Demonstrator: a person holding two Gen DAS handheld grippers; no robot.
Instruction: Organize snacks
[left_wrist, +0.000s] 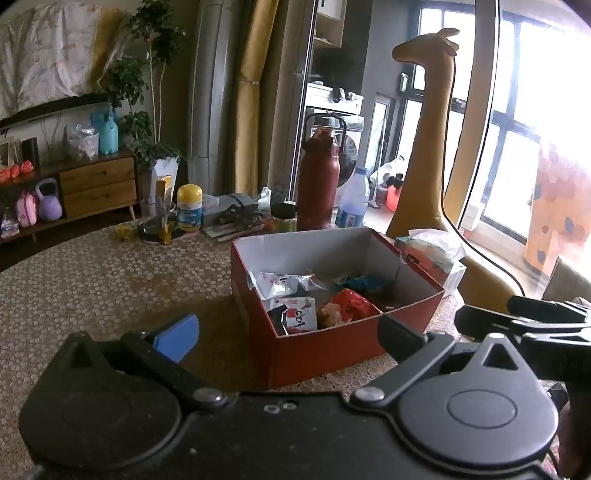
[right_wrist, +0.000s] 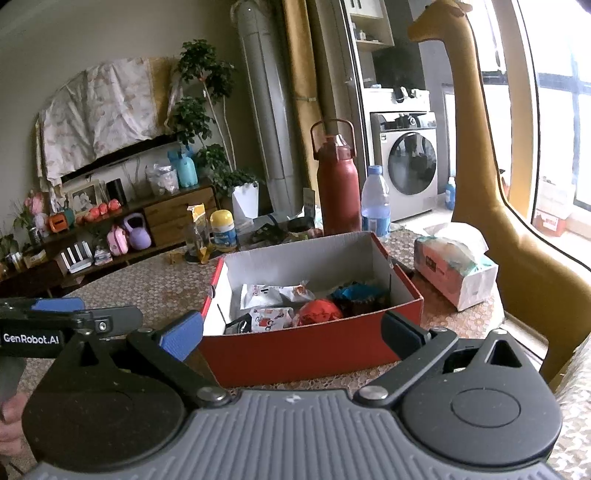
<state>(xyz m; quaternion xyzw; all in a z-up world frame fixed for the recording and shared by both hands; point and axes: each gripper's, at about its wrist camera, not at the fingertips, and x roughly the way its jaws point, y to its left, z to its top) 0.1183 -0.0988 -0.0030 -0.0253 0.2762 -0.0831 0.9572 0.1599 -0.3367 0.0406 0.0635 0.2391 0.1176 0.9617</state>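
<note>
A red cardboard box (left_wrist: 332, 354) (right_wrist: 306, 350) with a white inside stands open on the table. It holds several snack packets: white ones (left_wrist: 295, 315) (right_wrist: 271, 317), a red one (left_wrist: 351, 302) (right_wrist: 319, 312) and a blue one (left_wrist: 365, 282) (right_wrist: 354, 291). My left gripper (left_wrist: 288, 334) is open and empty, just in front of the box's near left corner. My right gripper (right_wrist: 293, 330) is open and empty, with its fingers spread across the box's near wall. Each gripper shows at the edge of the other's view.
Behind the box stand a dark red flask (left_wrist: 317, 184) (right_wrist: 338, 184), a water bottle (left_wrist: 352, 203) (right_wrist: 375, 206), a yellow-lidded jar (left_wrist: 189, 208) (right_wrist: 222, 230) and a glass (left_wrist: 155, 218). A tissue pack (left_wrist: 428, 258) (right_wrist: 456, 269) lies right of the box. A yellow giraffe figure (right_wrist: 480, 166) stands beyond.
</note>
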